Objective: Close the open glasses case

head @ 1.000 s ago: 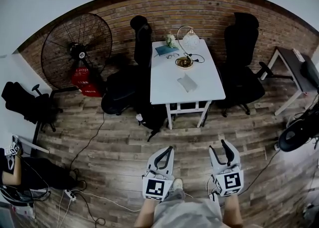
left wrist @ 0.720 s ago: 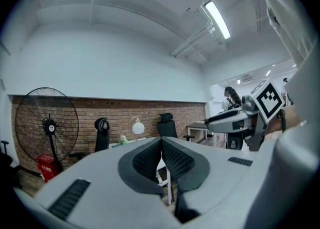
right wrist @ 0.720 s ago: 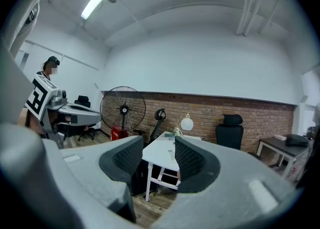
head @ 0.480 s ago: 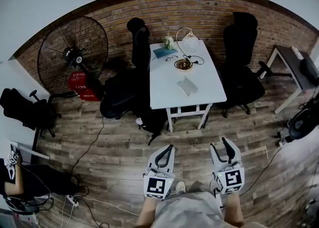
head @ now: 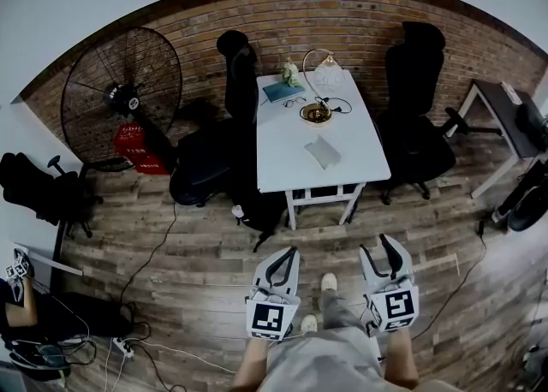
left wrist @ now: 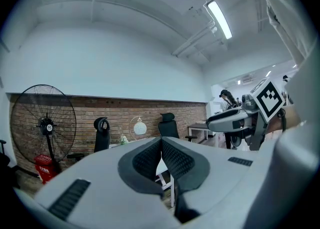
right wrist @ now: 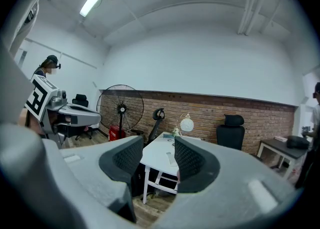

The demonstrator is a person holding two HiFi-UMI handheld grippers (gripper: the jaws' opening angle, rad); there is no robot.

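Observation:
A grey glasses case (head: 322, 152) lies flat on the white table (head: 282, 155) far ahead of me; its lid state is too small to read. The right gripper view also shows the case (right wrist: 171, 158) on the table (right wrist: 157, 153). A pair of glasses (head: 295, 101) rests farther back on the table. My left gripper (head: 288, 254) hangs over the wooden floor, shut and holding nothing, its pads meeting in its own view (left wrist: 161, 140). My right gripper (head: 375, 247) is open and holds nothing, with a clear gap between its jaws (right wrist: 158, 144).
A teal book (head: 282, 89), a bowl (head: 316, 111) and a globe lamp (head: 327, 67) stand at the table's far end. Black office chairs (head: 242, 65) (head: 417, 108) flank it. A large fan (head: 120, 99), floor cables (head: 163, 236) and a side desk (head: 505, 116) surround the floor.
The person has stepped forward; one shoe now shows ahead between the grippers, and the table sits slightly nearer. Both grippers keep their pose and jaw state.

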